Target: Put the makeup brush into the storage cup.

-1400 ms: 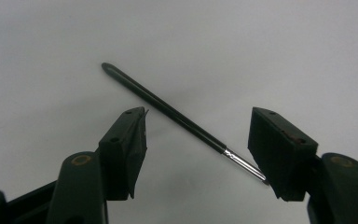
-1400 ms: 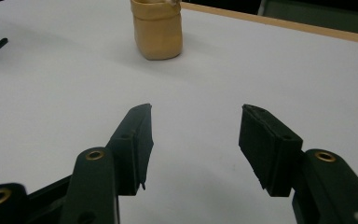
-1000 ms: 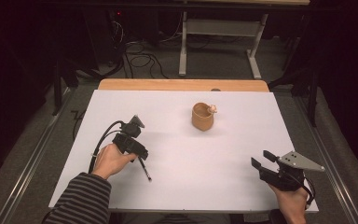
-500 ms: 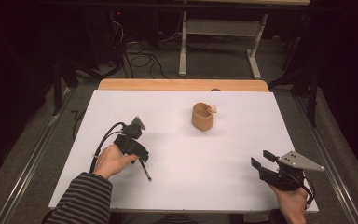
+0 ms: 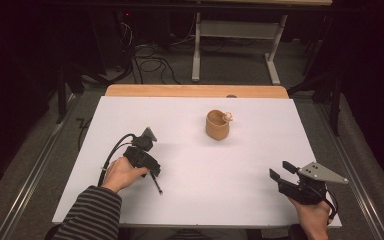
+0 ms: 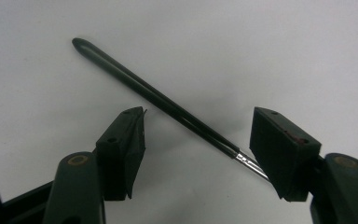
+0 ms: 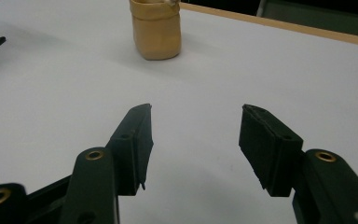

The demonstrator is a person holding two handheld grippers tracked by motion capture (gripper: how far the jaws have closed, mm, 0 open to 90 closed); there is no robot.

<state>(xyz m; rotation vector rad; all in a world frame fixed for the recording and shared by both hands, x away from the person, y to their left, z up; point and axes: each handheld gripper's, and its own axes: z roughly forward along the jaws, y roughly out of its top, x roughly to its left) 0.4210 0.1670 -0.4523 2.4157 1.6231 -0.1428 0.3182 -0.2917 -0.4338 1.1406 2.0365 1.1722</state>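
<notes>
We have the left gripper (image 6: 198,135) pointed down at a thin black tool (image 6: 154,98) lying flat on the white table (image 5: 230,170), well to the near-left of the tan cup (image 5: 217,125). It looks like a slim brush or pick: dark tapered handle, short metal ferrule at one end; the tip itself is hidden behind the right-hand jaw. Jaws are spread wide, straddling the tool, nothing pinched yet.

The right gripper (image 7: 196,126) sits low at the near-right of the cup, jaws also wide apart and empty, aimed toward the cup.

Our read: the left side is lining up for a pickup.

Risks:
- The tool lies diagonal across the jaw gap, not square to it. Closing like this would likely twist or skate it away.
- It is thin and flat on the table, so pads may bottom out on the surface and clip only the top edge, and it pops out.
- The grip point is near the ferrule end, so the long handle may droop on lift.
</notes>
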